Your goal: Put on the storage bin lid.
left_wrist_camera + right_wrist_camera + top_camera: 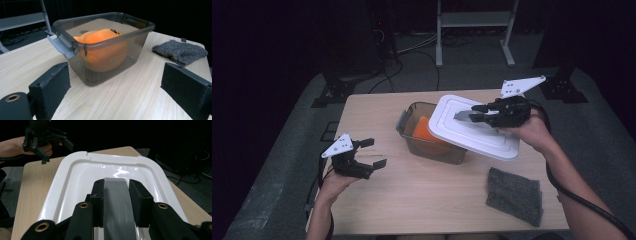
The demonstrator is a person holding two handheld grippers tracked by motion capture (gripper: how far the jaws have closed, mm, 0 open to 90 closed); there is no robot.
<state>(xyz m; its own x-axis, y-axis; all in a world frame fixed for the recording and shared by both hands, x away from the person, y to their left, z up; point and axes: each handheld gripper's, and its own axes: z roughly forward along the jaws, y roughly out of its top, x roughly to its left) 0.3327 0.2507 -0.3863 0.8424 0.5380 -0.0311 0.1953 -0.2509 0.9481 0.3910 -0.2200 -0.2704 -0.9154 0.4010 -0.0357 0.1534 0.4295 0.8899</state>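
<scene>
The bench (412, 200) is the biggest thing here, made of pale wood. On it stands a see-through grey box (432, 145) with an orange soft toy (424, 131) inside. Above the box, a white lid (472, 127) hangs tilted, with its low edge over the box's right side. The right gripper (472, 114) holds the lid, its fingers clamped on the grey handle (116, 202) in the middle. To do this well, I think the lid should be made flat and lined up with the box rim before it goes down. The left gripper (373, 152) waits near the box's left end, fingers wide apart, holding nothing. A grey cloth (514, 195) lies at the right
</scene>
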